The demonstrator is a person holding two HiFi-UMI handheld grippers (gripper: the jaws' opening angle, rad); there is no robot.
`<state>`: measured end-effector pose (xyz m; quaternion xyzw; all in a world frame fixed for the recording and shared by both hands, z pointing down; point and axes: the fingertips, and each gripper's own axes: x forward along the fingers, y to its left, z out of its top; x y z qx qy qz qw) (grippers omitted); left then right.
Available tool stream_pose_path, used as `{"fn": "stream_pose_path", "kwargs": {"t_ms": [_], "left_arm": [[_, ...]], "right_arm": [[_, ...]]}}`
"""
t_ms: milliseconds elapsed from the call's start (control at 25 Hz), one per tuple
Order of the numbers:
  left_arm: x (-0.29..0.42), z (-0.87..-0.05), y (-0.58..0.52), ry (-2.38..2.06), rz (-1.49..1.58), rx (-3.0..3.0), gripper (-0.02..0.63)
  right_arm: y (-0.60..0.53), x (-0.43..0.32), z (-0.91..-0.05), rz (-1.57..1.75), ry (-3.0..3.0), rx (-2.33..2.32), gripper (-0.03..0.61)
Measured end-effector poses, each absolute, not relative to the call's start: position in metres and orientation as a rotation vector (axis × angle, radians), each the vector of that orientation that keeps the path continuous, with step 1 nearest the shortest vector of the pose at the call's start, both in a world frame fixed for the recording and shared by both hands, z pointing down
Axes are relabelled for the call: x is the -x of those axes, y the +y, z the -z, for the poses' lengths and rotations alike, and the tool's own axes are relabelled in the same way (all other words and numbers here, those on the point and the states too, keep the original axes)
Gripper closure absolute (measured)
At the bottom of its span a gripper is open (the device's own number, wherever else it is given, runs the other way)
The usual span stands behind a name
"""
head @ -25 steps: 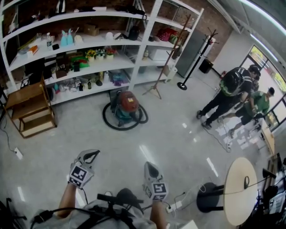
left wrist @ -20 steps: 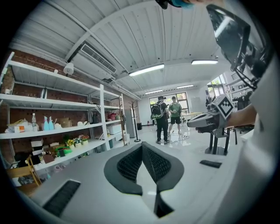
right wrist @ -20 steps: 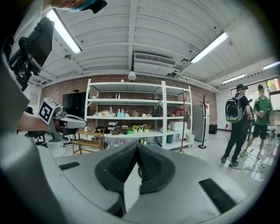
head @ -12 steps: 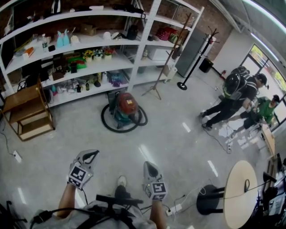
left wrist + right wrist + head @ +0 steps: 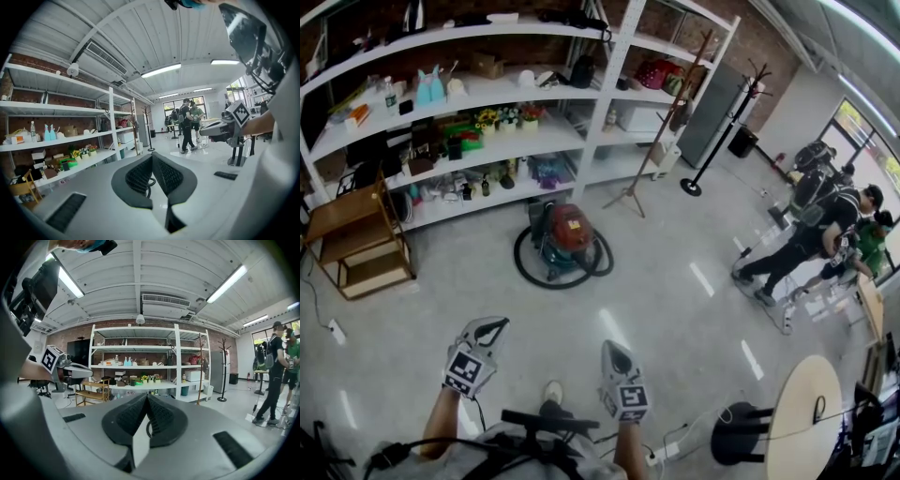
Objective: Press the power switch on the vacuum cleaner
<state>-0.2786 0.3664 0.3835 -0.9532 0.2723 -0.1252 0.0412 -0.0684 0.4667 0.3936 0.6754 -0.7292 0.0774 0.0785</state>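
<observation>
Jaws pressed together and empty on both left gripper and right gripper, well apart from one vacuum cleaner.

Left tool and right tool point forward side by side, jaws together.

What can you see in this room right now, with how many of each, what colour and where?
vacuum cleaner: one, red and teal, on the floor in front of the shelves, black hose looped around it
shelves: one long unit, white, along the brick wall
spray bottles: two, pale blue, upper shelf at left
wooden rack: one, brown, left end of the shelves
coat stand: one, black, right of the shelves
round table: one, pale, lower right
people: at least two, dark and green clothes, far right
left gripper: one, grey, shut, empty
right gripper: one, grey, shut, empty
</observation>
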Motion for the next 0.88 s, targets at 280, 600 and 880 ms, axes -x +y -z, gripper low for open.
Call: {"fn": "stream_pose_path", "kwargs": {"t_ms": [280,600,880], "left_arm": [[0.239,-0.379,0.33,0.859,0.386,2.908,0.607],[0.194,-0.38,0.298,0.891,0.378,2.899,0.607],[0.163,-0.378,0.28,0.914,0.373,2.891,0.607]], "right_arm": [[0.432,0.026,-0.394,-0.25,-2.194,-2.017,0.568],[0.396,-0.02,-0.397,-0.242,-2.217,-1.985,0.568],[0.373,-0.05,-0.4,-0.233,-2.237,-1.961,0.568]]}}
